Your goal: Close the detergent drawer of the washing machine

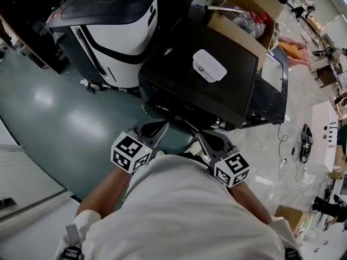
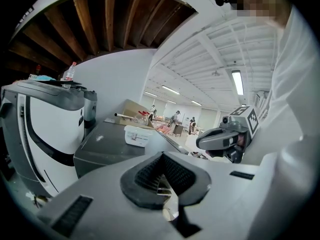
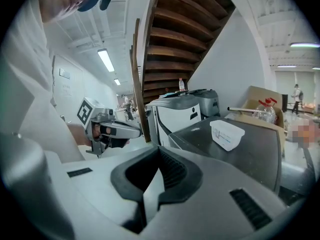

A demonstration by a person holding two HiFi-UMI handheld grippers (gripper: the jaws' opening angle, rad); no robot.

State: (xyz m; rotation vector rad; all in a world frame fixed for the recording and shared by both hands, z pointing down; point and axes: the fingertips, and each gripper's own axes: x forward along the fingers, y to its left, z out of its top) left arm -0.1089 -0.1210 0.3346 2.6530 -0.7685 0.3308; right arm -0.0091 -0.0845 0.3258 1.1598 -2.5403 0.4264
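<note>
below the head camera, the left gripper (image 1: 154,130) and right gripper (image 1: 209,140) sit close to the person's white shirt (image 1: 184,210), just short of the dark washing machine (image 1: 200,85). its front is too foreshortened to make out the detergent drawer. a white tub (image 1: 209,65) rests on its lid, a cardboard box (image 1: 246,10) stands behind, and a white-and-black machine (image 1: 119,31) is at the left.

left gripper view: jaws pressed together, empty, with the washing machine ahead.

right gripper view: jaws likewise closed on nothing, the tub ahead to the right.
</note>
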